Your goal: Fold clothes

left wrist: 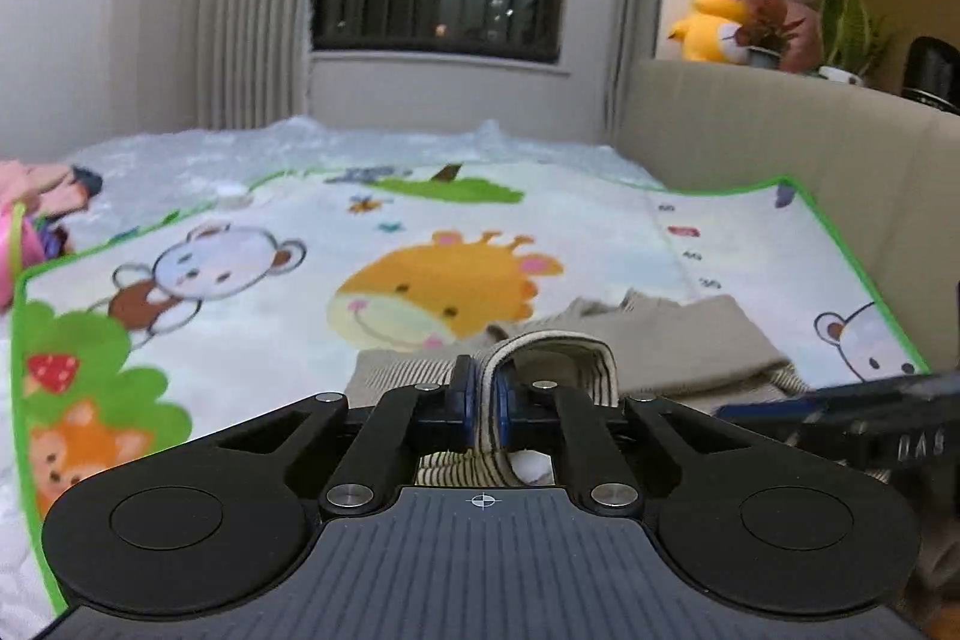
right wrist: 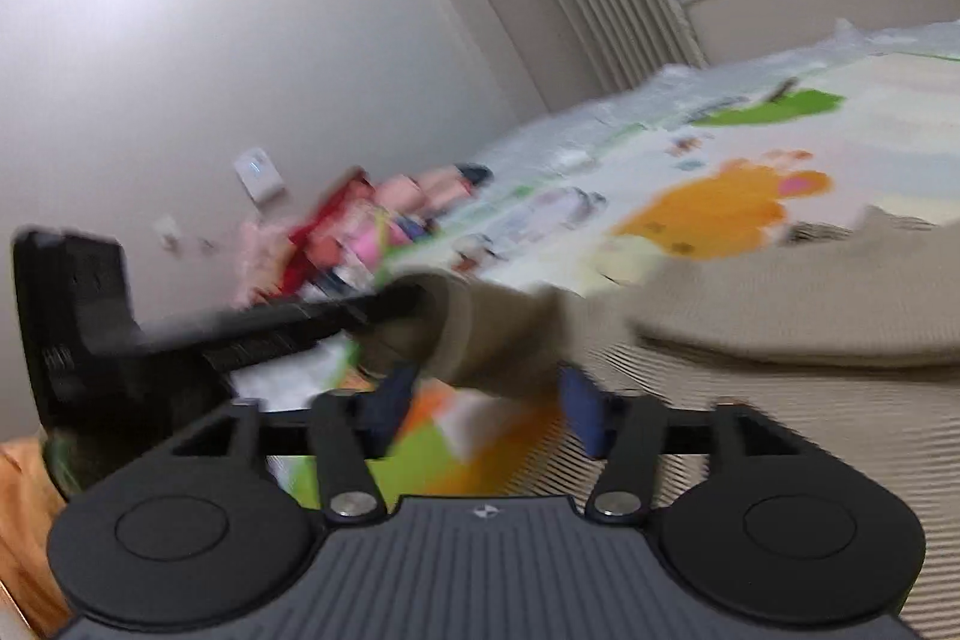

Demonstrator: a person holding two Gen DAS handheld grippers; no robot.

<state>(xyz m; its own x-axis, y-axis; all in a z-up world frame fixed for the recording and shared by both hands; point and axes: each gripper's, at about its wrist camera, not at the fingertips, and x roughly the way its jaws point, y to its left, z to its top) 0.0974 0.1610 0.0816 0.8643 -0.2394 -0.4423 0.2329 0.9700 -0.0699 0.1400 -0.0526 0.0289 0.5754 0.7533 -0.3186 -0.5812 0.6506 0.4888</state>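
Observation:
A beige knit garment (left wrist: 678, 340) with a striped inner side lies on the cartoon animal mat (left wrist: 420, 244). My left gripper (left wrist: 486, 400) is shut on a folded striped edge of the garment, which loops over the blue pads. In the blurred right wrist view the garment (right wrist: 780, 304) spreads to the right, and its cuffed sleeve end (right wrist: 474, 334) sits between the spread blue fingers of my right gripper (right wrist: 489, 400), which is open. The left gripper (right wrist: 180, 328) shows there as a dark shape touching the sleeve end. The right gripper shows in the left wrist view (left wrist: 840, 406).
A pile of pink and red clothes (right wrist: 360, 232) lies at the mat's left side by the wall. A beige headboard (left wrist: 780, 142) runs along the right, with a yellow plush duck (left wrist: 711, 19) and potted plants above it. A curtain and window stand behind.

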